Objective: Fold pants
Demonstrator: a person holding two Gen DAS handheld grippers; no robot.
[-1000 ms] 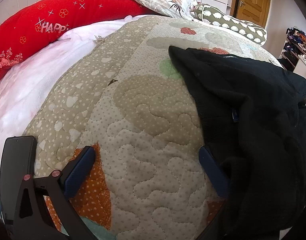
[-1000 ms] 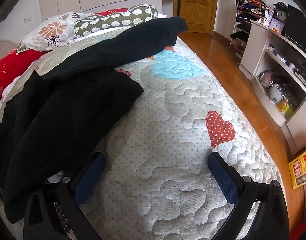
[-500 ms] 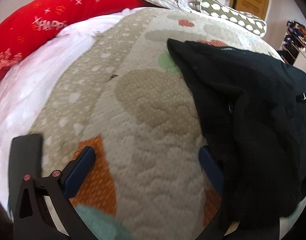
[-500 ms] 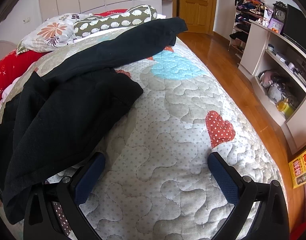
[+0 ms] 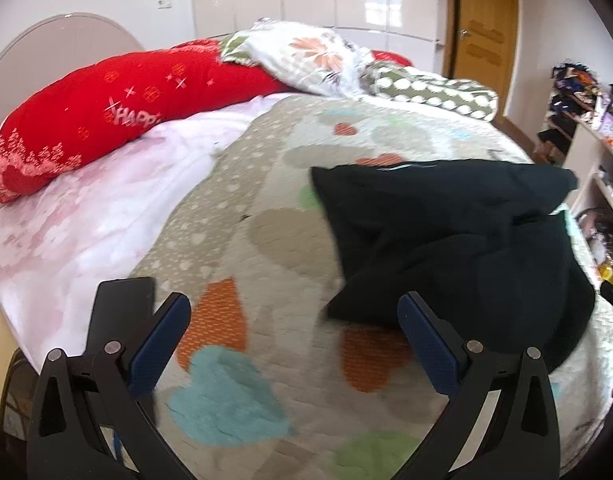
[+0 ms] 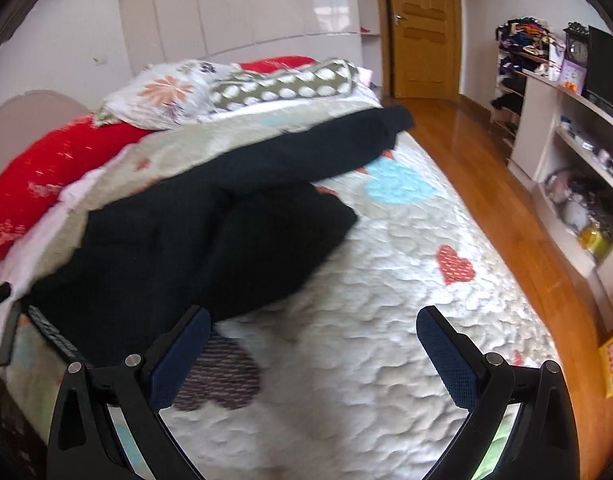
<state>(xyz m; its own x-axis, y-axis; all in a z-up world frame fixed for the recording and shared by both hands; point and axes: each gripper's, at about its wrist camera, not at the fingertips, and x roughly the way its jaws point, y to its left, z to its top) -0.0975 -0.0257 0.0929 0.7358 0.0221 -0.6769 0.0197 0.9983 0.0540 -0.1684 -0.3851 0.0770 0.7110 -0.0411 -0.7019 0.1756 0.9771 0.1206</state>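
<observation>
Pants: black pants [image 6: 210, 236] lie rumpled on the bed's quilt [image 6: 386, 320], one leg [image 6: 326, 148] stretched toward the pillows [image 6: 210, 92], the other bunched beside it.
Left tongs: left tongs [image 5: 294, 320] spread wide, holding nothing, above the quilt just beside the pants' near edge.
Right tongs: right tongs [image 6: 312, 340] also wide and empty, over bare quilt near the cloth.
Progress: no neat fold visible; judged at the start.
Remaining: flatten, align legs, fold.
</observation>
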